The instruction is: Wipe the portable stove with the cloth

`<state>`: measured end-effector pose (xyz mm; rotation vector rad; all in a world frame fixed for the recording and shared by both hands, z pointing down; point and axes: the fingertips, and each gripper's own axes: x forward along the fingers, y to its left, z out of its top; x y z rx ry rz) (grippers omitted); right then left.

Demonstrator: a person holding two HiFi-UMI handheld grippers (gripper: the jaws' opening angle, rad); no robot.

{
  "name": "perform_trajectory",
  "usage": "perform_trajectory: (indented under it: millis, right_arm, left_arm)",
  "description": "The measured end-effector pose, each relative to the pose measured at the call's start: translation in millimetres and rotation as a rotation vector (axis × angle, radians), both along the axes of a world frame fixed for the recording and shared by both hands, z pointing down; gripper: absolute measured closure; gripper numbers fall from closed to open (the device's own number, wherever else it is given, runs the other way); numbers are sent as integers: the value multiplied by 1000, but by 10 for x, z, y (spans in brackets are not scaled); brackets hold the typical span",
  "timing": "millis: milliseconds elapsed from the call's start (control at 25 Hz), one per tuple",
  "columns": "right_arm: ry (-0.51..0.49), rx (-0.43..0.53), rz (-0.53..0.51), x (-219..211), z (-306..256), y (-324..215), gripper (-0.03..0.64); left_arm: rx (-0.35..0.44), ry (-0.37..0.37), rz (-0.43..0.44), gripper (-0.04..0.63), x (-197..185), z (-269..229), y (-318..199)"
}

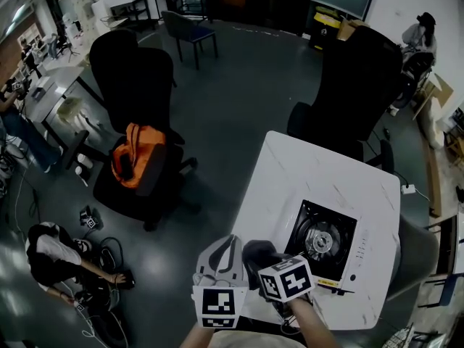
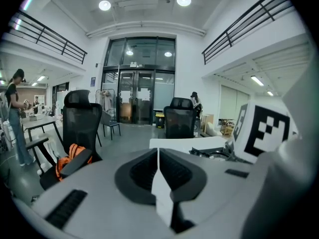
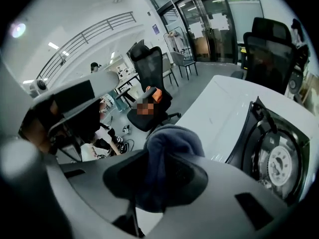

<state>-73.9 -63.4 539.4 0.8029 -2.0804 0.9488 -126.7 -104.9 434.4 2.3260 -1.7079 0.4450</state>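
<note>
The portable stove lies on the near right part of a white marble table; its black burner well and round burner show in the right gripper view. My right gripper hovers over the table just left of the stove, shut on a dark grey-blue cloth that bulges up between the jaws. My left gripper hangs beside it at the table's near left edge, level and pointing across the room. Its jaws are shut with nothing in them. The stove's edge shows to its right.
A black office chair with an orange bag stands left of the table, and another black chair stands at its far end. A person sits on the floor at lower left among cables. A blue chair stands far back.
</note>
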Motion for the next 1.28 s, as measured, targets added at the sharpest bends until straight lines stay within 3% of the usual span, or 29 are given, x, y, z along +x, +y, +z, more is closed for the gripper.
perform_trajectory:
  millis: [440, 1280]
  right_arm:
    - [-20, 145, 135, 203, -420, -339, 517]
    - [-31, 198, 245, 248, -571, -367, 517]
  left_arm:
    - [8, 17, 16, 574, 62, -47, -96]
    - [13, 41, 45, 574, 17, -64, -183]
